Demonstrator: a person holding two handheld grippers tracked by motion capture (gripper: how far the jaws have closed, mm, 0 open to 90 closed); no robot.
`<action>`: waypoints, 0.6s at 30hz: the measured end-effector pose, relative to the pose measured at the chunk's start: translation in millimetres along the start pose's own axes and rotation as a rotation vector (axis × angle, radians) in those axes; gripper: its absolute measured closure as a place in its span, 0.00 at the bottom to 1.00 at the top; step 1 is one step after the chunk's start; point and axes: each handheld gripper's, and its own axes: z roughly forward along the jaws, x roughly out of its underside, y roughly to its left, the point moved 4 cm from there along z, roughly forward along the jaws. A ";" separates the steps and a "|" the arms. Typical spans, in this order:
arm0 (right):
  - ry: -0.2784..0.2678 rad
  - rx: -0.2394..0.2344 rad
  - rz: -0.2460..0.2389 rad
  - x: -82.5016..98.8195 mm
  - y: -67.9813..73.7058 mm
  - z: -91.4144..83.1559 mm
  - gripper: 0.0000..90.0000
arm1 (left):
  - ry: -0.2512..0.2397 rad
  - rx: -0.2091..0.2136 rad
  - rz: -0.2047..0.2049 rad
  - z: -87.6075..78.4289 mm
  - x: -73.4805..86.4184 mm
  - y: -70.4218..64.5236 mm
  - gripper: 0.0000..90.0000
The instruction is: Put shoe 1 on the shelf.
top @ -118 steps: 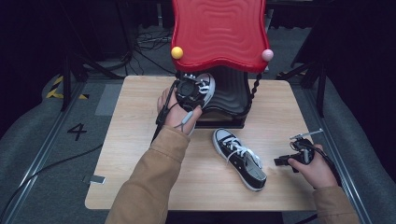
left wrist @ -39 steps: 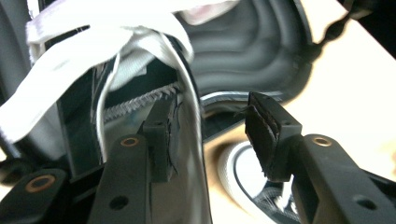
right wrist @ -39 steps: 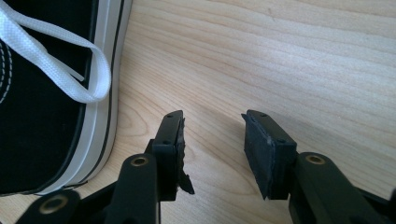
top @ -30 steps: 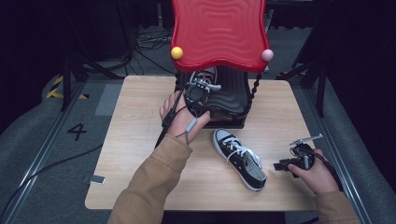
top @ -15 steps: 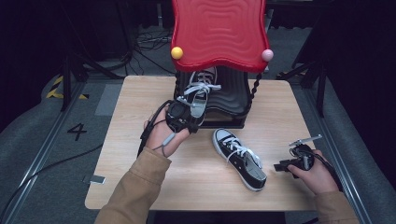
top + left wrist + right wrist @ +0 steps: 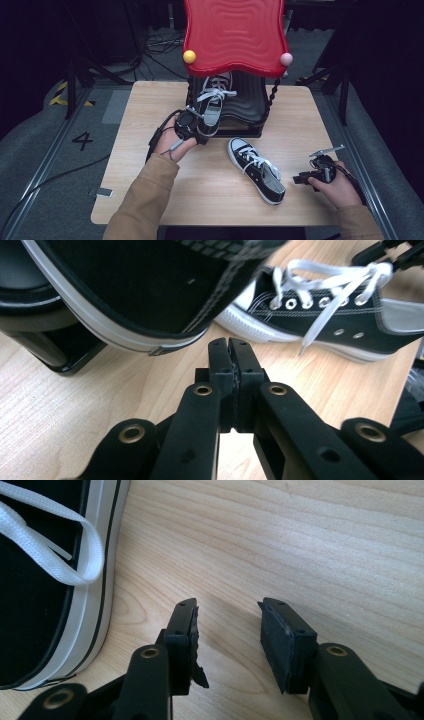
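Sneaker one (image 6: 212,107) sits on the lower tray of the black rack (image 6: 247,112), under its red top (image 6: 235,35), toe toward the back; its heel hangs past the tray's front lip. The left gripper (image 6: 189,125) is right beside that heel. Its jaws have just been closing and now stand pressed together with nothing between them, as the left gripper view shows, with the heel's white sole edge (image 6: 100,322) just above the tips. The shoe looks placed and let go. What is left of this step, by my reading, is a clean withdrawal: draw the hand straight back and low, away from the overhanging heel, so the shoe is not tugged off the lip.

Sneaker two (image 6: 256,170) lies on the surface (image 6: 140,105) in front of the rack, toe toward it, laces (image 6: 260,162) loose. The right gripper (image 6: 306,176) rests just beside its heel, jaws parted and empty over bare wood. Grasping the heel collar rather than a lace would probably carry it best.

Open room lies left of the rack and along the near edge. The tray's free half is on the right, beside a twisted post (image 6: 271,95), so entry there is tight under the red top.
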 end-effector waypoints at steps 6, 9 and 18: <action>-0.002 -0.006 0.000 -0.2 0.3 0.4 0.66 | -0.003 0.009 -0.026 5.8 -1.0 5.4 1.00; -0.005 -0.004 -0.003 -0.8 0.5 0.9 0.66 | -0.010 -0.040 -0.011 7.6 -2.4 0.8 1.00; -0.003 -0.001 -0.015 -3.9 3.1 3.1 0.66 | -0.079 -0.030 -0.013 22.8 -13.3 -10.7 1.00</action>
